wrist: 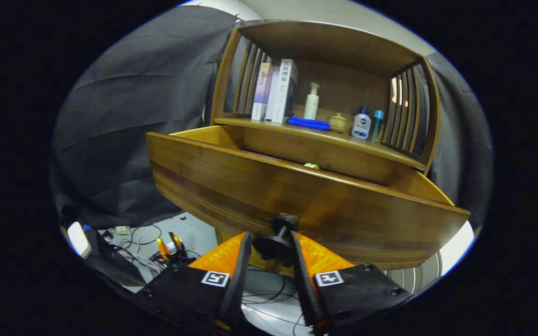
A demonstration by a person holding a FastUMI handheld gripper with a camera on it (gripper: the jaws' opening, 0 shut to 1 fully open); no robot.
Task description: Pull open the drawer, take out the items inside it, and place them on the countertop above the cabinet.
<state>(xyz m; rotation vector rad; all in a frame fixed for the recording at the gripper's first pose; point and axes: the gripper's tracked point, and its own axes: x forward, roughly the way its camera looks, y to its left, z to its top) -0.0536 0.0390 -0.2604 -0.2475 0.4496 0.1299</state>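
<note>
Gripper (271,245) fingers pinch the dark knob (273,242) at the front of the pulled-out drawer (297,200).

Two-finger gripper (271,240) with wedge-shaped fingers (224,254) bearing ribbed inner faces, mounted on dark, matte, angular bases, each base carrying one square black-and-white fiducial marker near its front edge and small round screw heads along its outer portion.
</note>
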